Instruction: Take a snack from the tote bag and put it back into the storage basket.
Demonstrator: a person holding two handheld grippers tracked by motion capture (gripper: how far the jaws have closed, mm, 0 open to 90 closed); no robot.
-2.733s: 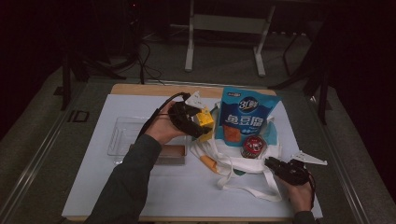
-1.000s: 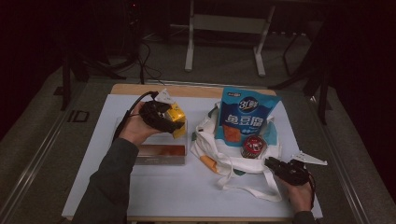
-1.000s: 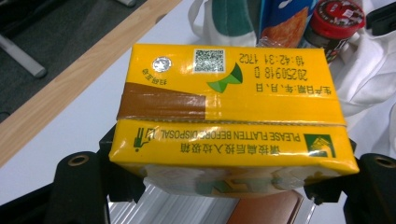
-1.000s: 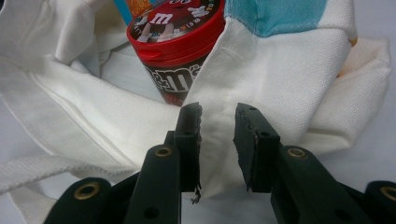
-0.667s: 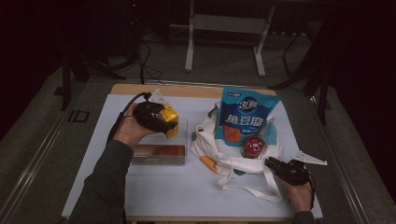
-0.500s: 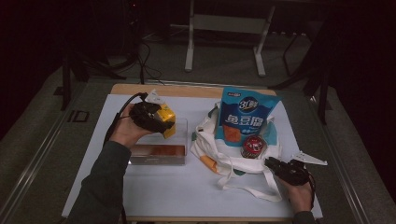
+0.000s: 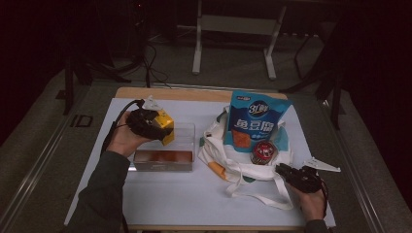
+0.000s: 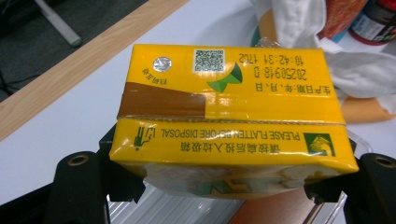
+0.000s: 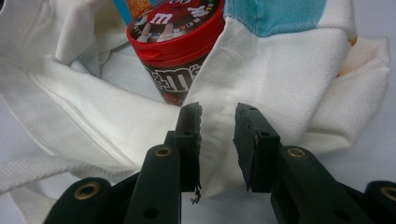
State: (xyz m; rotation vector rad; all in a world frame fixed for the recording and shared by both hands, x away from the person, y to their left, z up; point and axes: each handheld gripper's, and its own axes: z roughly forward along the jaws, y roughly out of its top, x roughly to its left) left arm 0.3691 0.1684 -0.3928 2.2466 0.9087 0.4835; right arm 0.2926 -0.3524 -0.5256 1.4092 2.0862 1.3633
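My left gripper [image 7: 162,129] is shut on a yellow drink carton [image 7: 166,121], gripping it by its two ends just above a clear plastic box [image 7: 188,132]. In the left gripper view the carton [image 8: 224,102] lies flat across both jaws of the left gripper [image 8: 233,184], printed side up, with the box [image 8: 187,210] under it. My right gripper [image 7: 285,170] sits at the near right rim of a white tote bag [image 7: 228,162]. In the right gripper view the right gripper [image 9: 218,126] pinches a fold of the bag's rim [image 9: 289,84].
Inside the tote stands a blue snack pouch [image 7: 257,121] and a red-lidded M&M's can [image 7: 264,152], the can [image 9: 180,42] close ahead of the right jaws. The bag's straps [image 7: 257,196] trail toward the white table's front edge. Bare tabletop [image 7: 194,194] lies in front of the box.
My left hand has carried the yellow carton leftward from beside the tote to over the clear box, sinking slightly. The right hand and the bag have stayed still.
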